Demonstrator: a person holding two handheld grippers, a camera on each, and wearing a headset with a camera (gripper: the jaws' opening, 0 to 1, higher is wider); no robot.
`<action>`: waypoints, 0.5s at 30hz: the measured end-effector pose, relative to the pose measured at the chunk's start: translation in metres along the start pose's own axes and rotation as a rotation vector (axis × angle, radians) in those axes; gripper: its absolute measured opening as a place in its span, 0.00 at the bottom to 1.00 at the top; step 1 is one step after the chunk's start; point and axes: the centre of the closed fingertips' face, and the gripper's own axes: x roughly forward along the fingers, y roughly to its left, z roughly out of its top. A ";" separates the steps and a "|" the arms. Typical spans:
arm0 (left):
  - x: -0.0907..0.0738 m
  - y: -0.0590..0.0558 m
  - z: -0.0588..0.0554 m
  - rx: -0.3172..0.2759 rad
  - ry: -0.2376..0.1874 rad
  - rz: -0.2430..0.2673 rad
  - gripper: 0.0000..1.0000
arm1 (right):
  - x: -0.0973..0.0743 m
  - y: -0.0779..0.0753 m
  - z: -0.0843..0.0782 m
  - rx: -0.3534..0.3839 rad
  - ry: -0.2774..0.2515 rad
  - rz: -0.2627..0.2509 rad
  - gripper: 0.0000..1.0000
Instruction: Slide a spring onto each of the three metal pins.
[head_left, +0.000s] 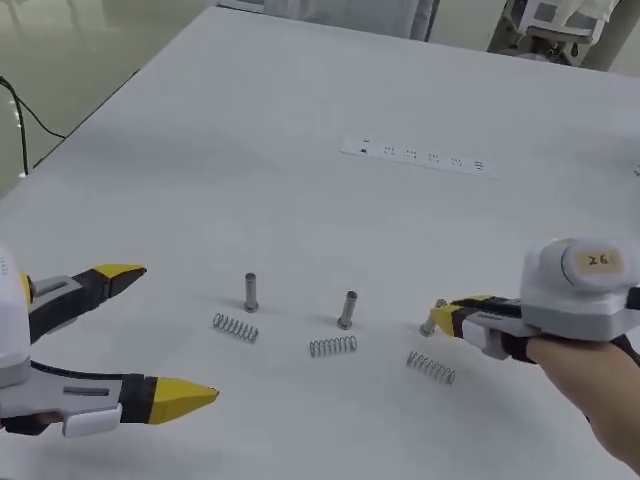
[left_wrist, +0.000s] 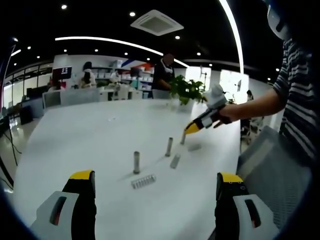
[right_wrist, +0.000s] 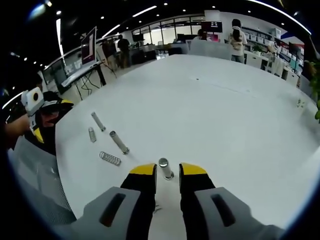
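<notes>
Yellow-tipped right gripper is straddling the rightmost pin, clamp unclear; needs squeezing squarely, holding it upright. Left gripper is hanging wide open, empty.

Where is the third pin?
In the head view, the third pin stands at the right, between the yellow tips of the right gripper, just above the rightmost spring.

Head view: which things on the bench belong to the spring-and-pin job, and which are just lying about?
Job: left pin, middle pin, right pin; left spring, middle spring, right spring.
Lying about: white socket strip, farther back.
</notes>
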 end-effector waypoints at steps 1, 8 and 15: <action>0.000 0.000 0.000 0.000 0.000 -0.001 0.98 | -0.001 0.000 0.000 0.004 -0.002 0.000 0.16; 0.001 -0.001 0.001 0.002 0.001 -0.003 0.98 | -0.003 0.001 0.002 0.009 -0.009 0.006 0.18; 0.001 -0.001 0.000 0.001 0.002 -0.004 0.98 | -0.006 0.003 0.003 0.010 -0.013 0.012 0.19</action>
